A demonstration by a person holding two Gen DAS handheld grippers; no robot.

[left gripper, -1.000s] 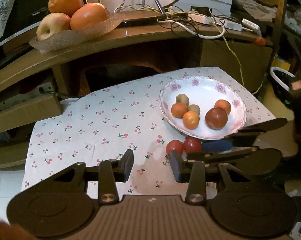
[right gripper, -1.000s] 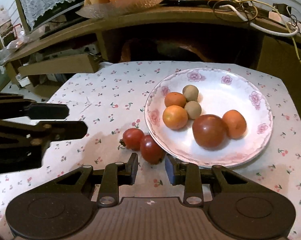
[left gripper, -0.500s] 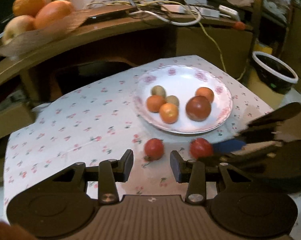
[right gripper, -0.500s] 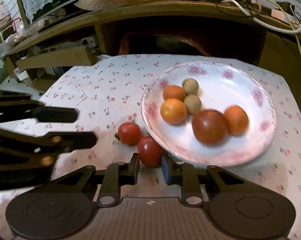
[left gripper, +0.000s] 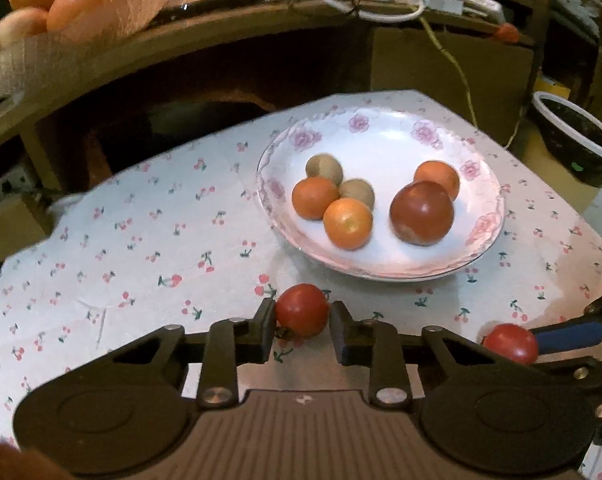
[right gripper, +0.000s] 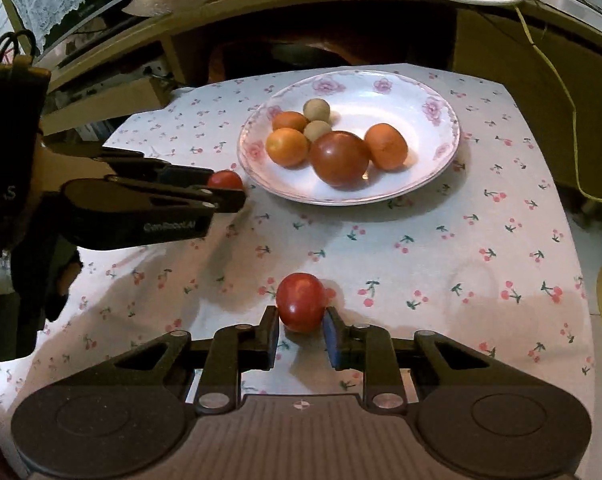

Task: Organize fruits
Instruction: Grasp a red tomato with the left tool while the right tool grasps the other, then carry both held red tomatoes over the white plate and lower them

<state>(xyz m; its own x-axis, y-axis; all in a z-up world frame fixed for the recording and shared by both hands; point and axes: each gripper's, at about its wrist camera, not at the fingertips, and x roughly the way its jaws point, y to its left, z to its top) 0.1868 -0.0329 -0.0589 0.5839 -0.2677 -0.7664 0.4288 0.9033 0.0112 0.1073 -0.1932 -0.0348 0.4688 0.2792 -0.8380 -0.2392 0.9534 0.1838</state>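
Two small red tomatoes were beside the flowered white plate (left gripper: pixel 381 148) on a cherry-print cloth. My left gripper (left gripper: pixel 303 320) is closing on one tomato (left gripper: pixel 302 310) just in front of the plate, and its pads touch both sides. My right gripper (right gripper: pixel 300 328) is shut on the other tomato (right gripper: pixel 301 300), held nearer to me and away from the plate (right gripper: pixel 381 100). The plate holds several small orange fruits, two brownish round ones and a big dark red tomato (right gripper: pixel 339 158). Each gripper also shows at the edge of the other's view.
Behind the table a wooden shelf carries a glass dish of oranges and an apple (left gripper: pixel 41 20) and tangled cables (left gripper: pixel 381 0). A black tub with a white rim (left gripper: pixel 577 140) stands on the floor at the right. The cloth's right edge (right gripper: pixel 573 240) drops off.
Both grippers have closed on a tomato. The right one has drawn its tomato away from the plate and from the other tomato. The left one came down and forward around its tomato.
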